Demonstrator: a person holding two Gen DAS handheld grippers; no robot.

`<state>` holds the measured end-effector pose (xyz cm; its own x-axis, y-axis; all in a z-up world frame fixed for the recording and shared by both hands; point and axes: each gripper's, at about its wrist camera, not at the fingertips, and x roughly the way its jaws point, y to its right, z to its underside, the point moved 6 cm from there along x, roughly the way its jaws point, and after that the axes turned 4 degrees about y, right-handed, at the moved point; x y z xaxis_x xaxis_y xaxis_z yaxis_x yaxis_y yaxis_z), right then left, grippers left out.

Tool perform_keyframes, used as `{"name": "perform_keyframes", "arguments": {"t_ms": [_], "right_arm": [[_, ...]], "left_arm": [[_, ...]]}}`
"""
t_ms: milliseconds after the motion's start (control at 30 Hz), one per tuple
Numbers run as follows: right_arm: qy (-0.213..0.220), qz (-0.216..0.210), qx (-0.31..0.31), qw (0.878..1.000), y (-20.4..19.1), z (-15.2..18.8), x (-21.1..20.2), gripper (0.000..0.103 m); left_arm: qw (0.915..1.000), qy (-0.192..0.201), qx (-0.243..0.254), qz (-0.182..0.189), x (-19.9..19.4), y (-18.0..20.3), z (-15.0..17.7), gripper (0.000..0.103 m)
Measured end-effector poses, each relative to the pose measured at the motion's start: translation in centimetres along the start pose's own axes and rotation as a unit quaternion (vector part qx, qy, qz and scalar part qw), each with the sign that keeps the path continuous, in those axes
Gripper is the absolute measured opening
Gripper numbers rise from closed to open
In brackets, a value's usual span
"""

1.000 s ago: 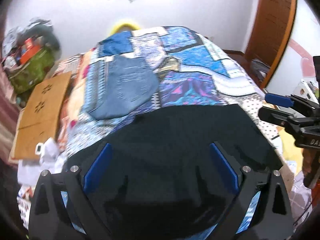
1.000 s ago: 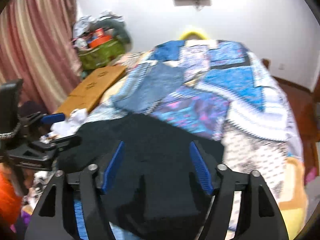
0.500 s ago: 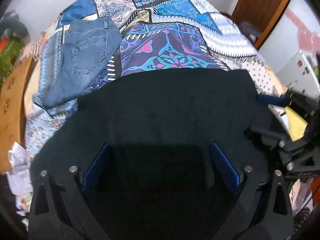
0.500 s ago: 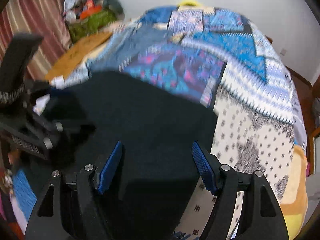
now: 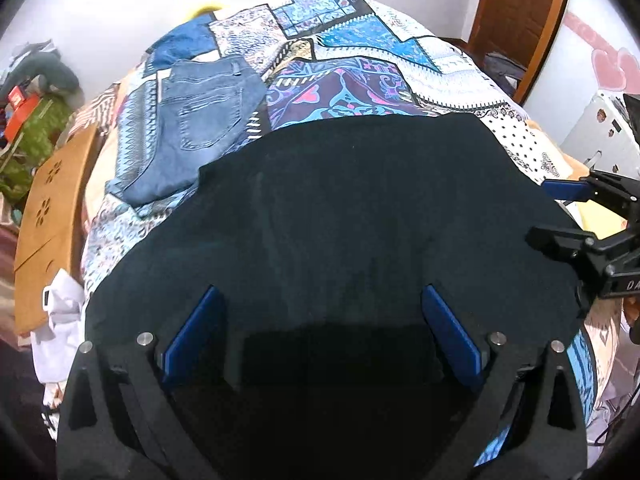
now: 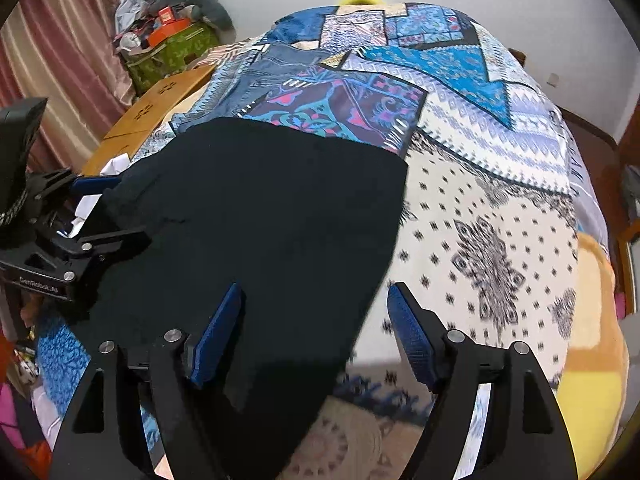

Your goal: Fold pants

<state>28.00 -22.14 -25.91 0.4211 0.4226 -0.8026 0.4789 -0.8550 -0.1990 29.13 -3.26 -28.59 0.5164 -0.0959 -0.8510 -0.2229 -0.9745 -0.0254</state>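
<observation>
Black pants (image 5: 340, 208) lie spread on the near end of the patchwork bed quilt (image 5: 360, 36). My left gripper (image 5: 320, 292) hovers low over their near-left part, open, its blue pads (image 5: 196, 332) wide apart and pressing on nothing. In the right wrist view the pants (image 6: 260, 220) fill the left half, and their right edge runs between the fingers of my right gripper (image 6: 315, 288). Its jaws are opening and the pads (image 6: 408, 332) are off the cloth. Each gripper shows in the other view, the right gripper (image 5: 548, 214) and the left gripper (image 6: 116, 210) at the pants' sides.
Folded blue jeans (image 5: 200, 120) lie further up the bed on the left. A wooden board (image 5: 52, 208) and white cloth (image 5: 60, 312) sit along the bed's left side. A green bag (image 6: 168, 56) stands by the curtain (image 6: 60, 40). A door (image 5: 520, 8) is at the far right.
Both grippers have sunk toward the bed and tipped further down. The black pants now fill more of each view. Both stay open.
</observation>
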Motion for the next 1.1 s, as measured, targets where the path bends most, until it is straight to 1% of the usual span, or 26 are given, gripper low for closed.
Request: {"name": "perform_keyframes", "arguments": {"t_ms": [167, 267, 367, 467, 533, 567, 667, 767, 900, 1000, 1067, 1100], "right_arm": [[-0.004, 0.024, -0.011, 1.000, -0.4, 0.0, -1.5, 0.073], [0.009, 0.024, -0.017, 1.000, -1.2, -0.5, -2.7, 0.073], [0.031, 0.020, -0.029, 0.999, -2.8, -1.5, -4.2, 0.073], [0.056, 0.011, -0.045, 0.997, -4.8, -2.4, -5.5, 0.073], [0.073, 0.002, -0.055, 0.996, -6.5, -3.2, -6.1, 0.074], [0.079, -0.002, -0.058, 0.995, -7.2, -3.6, -6.2, 0.078], [0.096, -0.018, -0.062, 0.993, -9.2, -4.3, -5.8, 0.080], [0.088, -0.036, -0.061, 0.994, -11.0, -4.4, -4.2, 0.081], [0.057, -0.044, -0.069, 0.995, -13.3, -3.5, -1.4, 0.080], [0.028, -0.044, -0.089, 0.995, -14.7, -2.3, 0.5, 0.080], [-0.003, -0.053, -0.101, 0.993, -15.5, -1.0, 1.8, 0.082], [-0.007, -0.048, -0.110, 0.993, -15.8, -0.6, 2.3, 0.083]], "left_arm": [[0.9998, 0.012, -0.013, -0.005, -1.6, -0.5, 1.3, 0.102], [0.9996, 0.014, -0.025, -0.007, -2.7, -1.2, 2.0, 0.101], [0.9987, 0.030, -0.034, -0.025, -4.4, -2.4, 2.5, 0.101], [0.9957, 0.052, -0.069, -0.035, -6.6, -4.4, 3.0, 0.101], [0.9915, 0.064, -0.106, -0.040, -8.1, -6.5, 3.7, 0.101], [0.9886, 0.070, -0.127, -0.041, -8.8, -7.6, 4.0, 0.101], [0.9803, 0.074, -0.177, -0.045, -10.1, -10.5, 5.4, 0.101], [0.9708, 0.067, -0.226, -0.045, -10.5, -13.1, 7.6, 0.101], [0.9600, 0.052, -0.274, -0.028, -10.3, -15.0, 11.1, 0.101], [0.9541, 0.047, -0.296, -0.008, -10.3, -15.2, 12.9, 0.101], [0.9515, 0.036, -0.305, 0.010, -9.8, -14.9, 13.9, 0.101], [0.9502, 0.029, -0.310, 0.019, -9.5, -14.7, 14.4, 0.101]]}}
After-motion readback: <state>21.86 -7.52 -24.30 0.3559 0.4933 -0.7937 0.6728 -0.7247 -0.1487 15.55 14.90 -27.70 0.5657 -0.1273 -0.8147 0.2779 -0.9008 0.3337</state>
